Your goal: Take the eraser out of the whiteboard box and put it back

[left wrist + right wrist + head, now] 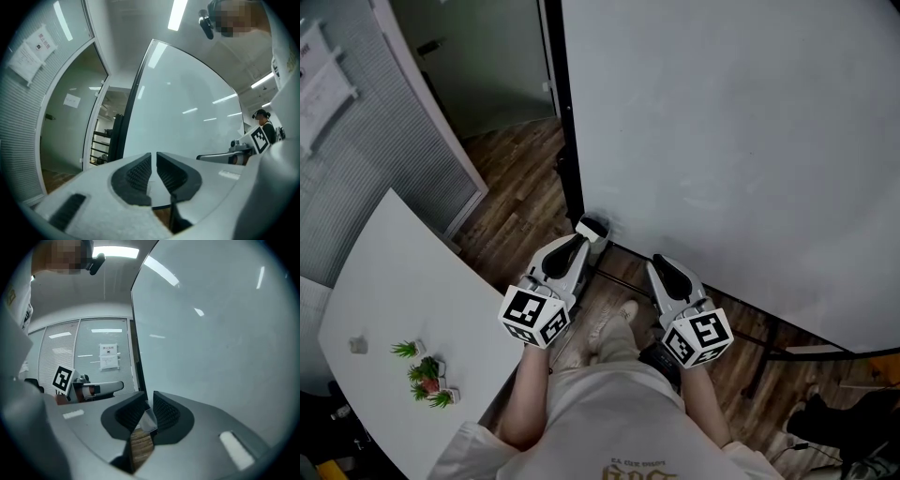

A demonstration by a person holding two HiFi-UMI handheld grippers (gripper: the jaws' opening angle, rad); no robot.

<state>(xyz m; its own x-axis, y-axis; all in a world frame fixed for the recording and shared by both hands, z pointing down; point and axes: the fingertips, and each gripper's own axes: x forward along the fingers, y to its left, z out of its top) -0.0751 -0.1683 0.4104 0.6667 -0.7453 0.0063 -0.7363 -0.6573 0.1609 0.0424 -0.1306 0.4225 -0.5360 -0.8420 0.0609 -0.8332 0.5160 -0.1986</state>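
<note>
A large whiteboard [741, 141] stands right in front of me on a black frame. At its lower left corner sits a small white box-like piece [592, 228]; I cannot tell what is in it, and no eraser shows in any view. My left gripper [578, 242] hangs just below that piece, pointing at the board. In the left gripper view, the left gripper [153, 161] has its pads almost touching with nothing between them. My right gripper [661, 263] is held beside it, near the board's lower edge. The right gripper [147, 404] also shows only a thin slit, and only floor appears through it.
A white table [384, 309] with small potted plants [427, 380] stands at the left. Beyond it are a glass partition with blinds [375, 141] and a doorway. The board's black stand legs [750, 342] cross the wood floor [520, 187]. A dark chair [853, 422] sits at lower right.
</note>
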